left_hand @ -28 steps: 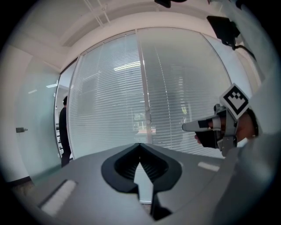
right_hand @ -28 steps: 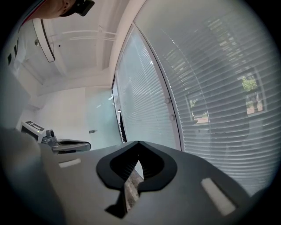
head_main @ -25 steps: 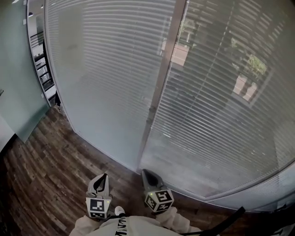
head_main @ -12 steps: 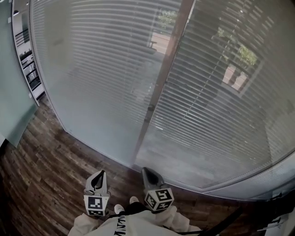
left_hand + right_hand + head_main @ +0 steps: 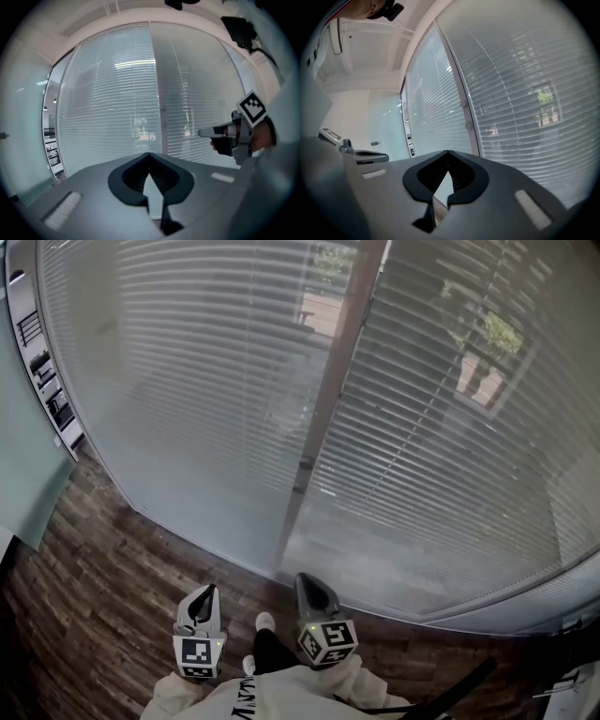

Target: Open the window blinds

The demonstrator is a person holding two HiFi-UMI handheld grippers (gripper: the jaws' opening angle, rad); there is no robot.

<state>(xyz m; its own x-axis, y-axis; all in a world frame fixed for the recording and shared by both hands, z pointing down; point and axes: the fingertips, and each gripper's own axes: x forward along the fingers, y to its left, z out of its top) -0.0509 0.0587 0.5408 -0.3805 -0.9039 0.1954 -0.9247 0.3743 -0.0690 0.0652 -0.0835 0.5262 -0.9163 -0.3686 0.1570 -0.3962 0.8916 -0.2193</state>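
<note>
Although close ahead, blinds (image 5: 187, 381) beside centre post (image 5: 327, 409).

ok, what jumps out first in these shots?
Lowered slatted blinds fill the window wall ahead, split by an upright frame post. At the bottom, over the dark wood floor, the left hand-held gripper and right hand-held gripper point at them, both shut and empty.

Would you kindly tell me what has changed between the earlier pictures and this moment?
The person has stepped toward the blinds: a white shoe now shows further forward between the grippers. Nothing was taken hold of or let go. The left gripper and right gripper stay low by the body, fingers shut and empty; the blinds are still lowered.
</note>
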